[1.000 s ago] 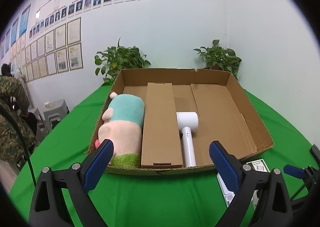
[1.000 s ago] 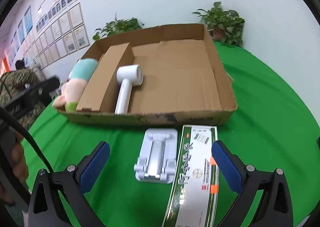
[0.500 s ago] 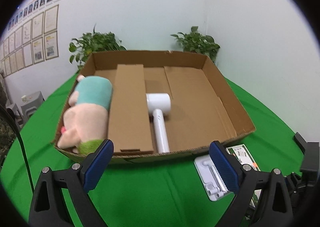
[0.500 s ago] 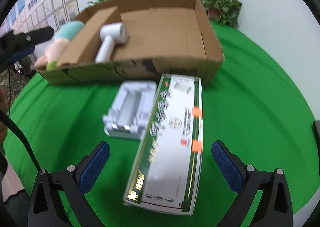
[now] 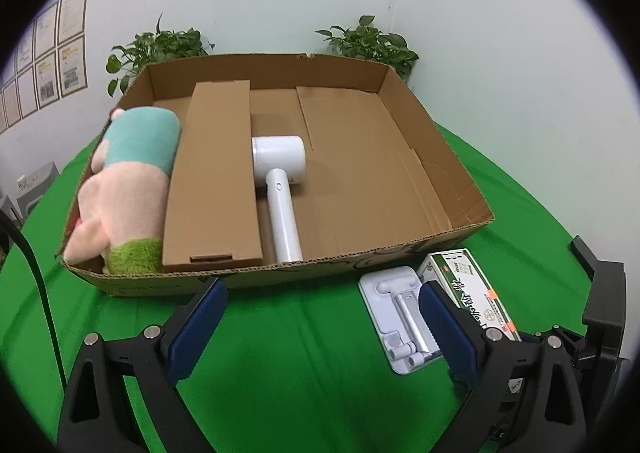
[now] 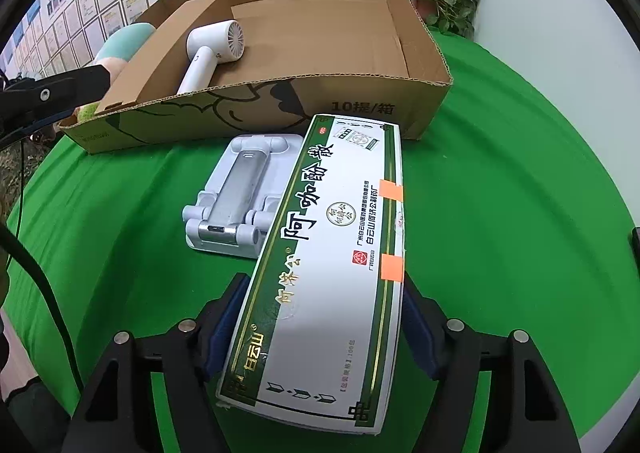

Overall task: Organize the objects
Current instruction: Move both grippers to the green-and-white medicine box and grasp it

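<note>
Right gripper [image 6: 320, 327] closing, its blue fingers [image 6: 224, 327] flanking the near end of the green-and-white medicine box [image 6: 336, 253], which lies on the green bench [image 6: 520, 213] beside a white folding stand [image 6: 240, 197]. Left gripper [image 5: 320, 327] fingers wide, nothing between them. Cardboard tray [image 5: 440, 157] contains plush toy [image 5: 128, 181], flat carton [image 5: 216, 173] and white hair dryer [image 5: 280, 173]

The medicine box [image 6: 320, 265] hides the right gripper's [image 6: 320, 337] pads and part of the phone stand [image 6: 236, 197].
</note>
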